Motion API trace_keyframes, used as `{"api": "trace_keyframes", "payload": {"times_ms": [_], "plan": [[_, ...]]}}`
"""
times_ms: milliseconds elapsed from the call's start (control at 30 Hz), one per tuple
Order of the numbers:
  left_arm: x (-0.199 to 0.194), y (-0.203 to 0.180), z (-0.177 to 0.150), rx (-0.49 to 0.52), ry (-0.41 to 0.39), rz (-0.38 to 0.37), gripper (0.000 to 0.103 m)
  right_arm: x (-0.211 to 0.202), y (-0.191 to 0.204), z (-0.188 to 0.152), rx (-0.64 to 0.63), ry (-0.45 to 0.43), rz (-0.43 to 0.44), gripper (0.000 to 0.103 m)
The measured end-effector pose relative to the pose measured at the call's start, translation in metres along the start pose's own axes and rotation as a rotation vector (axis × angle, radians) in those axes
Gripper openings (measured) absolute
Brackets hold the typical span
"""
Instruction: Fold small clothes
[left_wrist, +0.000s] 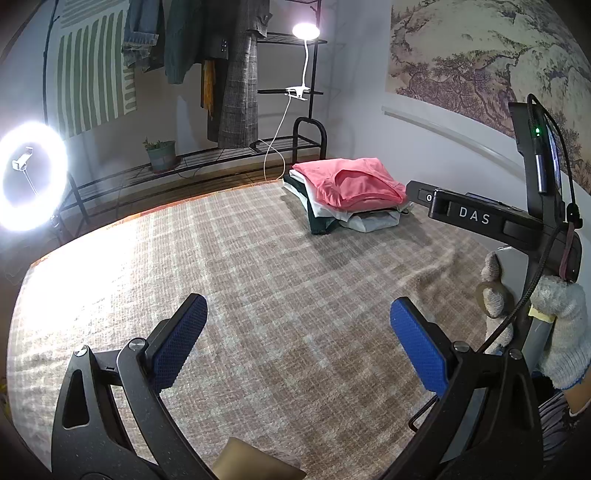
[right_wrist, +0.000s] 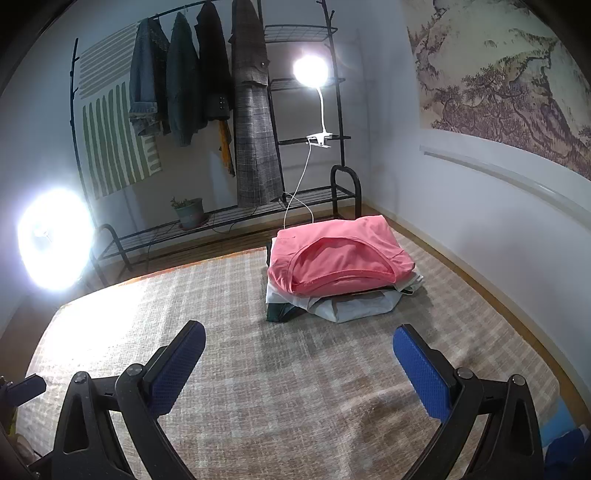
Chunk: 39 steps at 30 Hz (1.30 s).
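The stack of folded small clothes (right_wrist: 340, 273) lies ahead of both grippers at the far right of the beige checked woven rug (right_wrist: 258, 369), close to the corner of the room. From the right gripper (right_wrist: 299, 365) the stack sits straight ahead and slightly right of centre, near but not touching. From the left gripper (left_wrist: 298, 334) it lies farther off, up and to the right, so the right hand looks the nearer one for any reach to it.

The top piece is a coral-pink soft knit garment (right_wrist: 332, 254), folded into a rough rectangle whose long axis runs left to right across the right wrist view, with a curved hem facing the jaws. Beneath it are white, pale grey and dark green layers, their edges poking out unevenly at the near side.

Both pairs of jaws stand wide apart and hold nothing; their blue pads are textured rubber. No unfolded garment shows on the rug between the jaws in either view. A white knitted work glove (left_wrist: 561, 332) covers the hand on the right tool.
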<state>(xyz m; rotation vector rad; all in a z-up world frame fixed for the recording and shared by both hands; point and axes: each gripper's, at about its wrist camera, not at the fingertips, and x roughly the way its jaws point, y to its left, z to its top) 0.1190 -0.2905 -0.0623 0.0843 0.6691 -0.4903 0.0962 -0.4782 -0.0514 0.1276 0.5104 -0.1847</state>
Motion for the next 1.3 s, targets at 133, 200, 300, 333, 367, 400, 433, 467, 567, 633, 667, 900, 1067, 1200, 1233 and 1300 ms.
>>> {"api": "trace_keyframes", "payload": {"times_ms": [133, 200, 300, 333, 367, 400, 433, 467, 567, 633, 667, 900, 1067, 1200, 1233, 1300], "plan": [[0.0002, 0.0010, 0.0012, 0.003, -0.002, 0.000, 0.101, -0.0008, 0.0006, -0.0010, 0.000, 0.000, -0.001, 0.103], [-0.0002, 0.0009, 0.0013, 0.003, -0.002, 0.000, 0.101, 0.0000, 0.0007, -0.0015, -0.001, 0.001, -0.001, 0.103], [-0.0002, 0.0010, 0.0014, 0.005, -0.002, 0.000, 0.101, 0.0000, 0.0008, -0.0017, 0.000, 0.001, -0.001, 0.103], [-0.0002, 0.0010, 0.0014, 0.004, -0.002, 0.000, 0.101, -0.0001, 0.0007, -0.0015, 0.000, 0.001, -0.001, 0.103], [-0.0001, 0.0012, 0.0015, 0.004, -0.002, -0.001, 0.101, 0.0001, 0.0006, -0.0015, 0.001, 0.001, -0.001, 0.103], [0.0000, 0.0012, 0.0015, 0.005, -0.002, -0.001, 0.101, 0.0003, 0.0006, -0.0015, 0.001, 0.002, -0.001, 0.103], [0.0005, 0.0017, 0.0021, 0.005, -0.002, -0.001, 0.101, 0.0008, 0.0007, -0.0014, 0.001, 0.002, -0.001, 0.103], [0.0000, 0.0012, 0.0016, 0.005, -0.002, 0.000, 0.101, 0.0010, 0.0009, -0.0017, 0.003, 0.002, 0.000, 0.103], [0.0001, 0.0013, 0.0012, 0.005, -0.003, -0.001, 0.101, 0.0009, 0.0008, -0.0017, 0.002, 0.002, -0.001, 0.103], [-0.0001, 0.0014, 0.0018, 0.006, -0.004, 0.000, 0.101, 0.0004, 0.0010, -0.0019, 0.001, 0.003, -0.002, 0.103], [0.0001, 0.0015, 0.0017, 0.007, -0.003, -0.001, 0.101, 0.0000, 0.0013, -0.0021, 0.001, 0.003, -0.001, 0.103], [0.0005, 0.0012, 0.0037, 0.010, -0.003, 0.006, 0.101, 0.0020, 0.0019, -0.0041, -0.004, 0.006, 0.001, 0.103], [-0.0015, 0.0030, 0.0056, 0.035, -0.033, 0.040, 0.101, 0.0012, 0.0023, -0.0043, -0.004, 0.006, -0.001, 0.103], [-0.0059, 0.0017, 0.0016, 0.056, -0.061, 0.059, 0.101, 0.0040, 0.0019, -0.0056, -0.005, 0.012, 0.003, 0.103], [-0.0058, 0.0039, 0.0028, 0.057, -0.061, 0.056, 0.101, 0.0044, 0.0015, -0.0060, -0.003, 0.013, 0.002, 0.103], [-0.0077, 0.0069, 0.0016, 0.072, -0.060, 0.058, 0.101, 0.0062, -0.0002, -0.0052, 0.002, 0.013, 0.006, 0.103]]}}
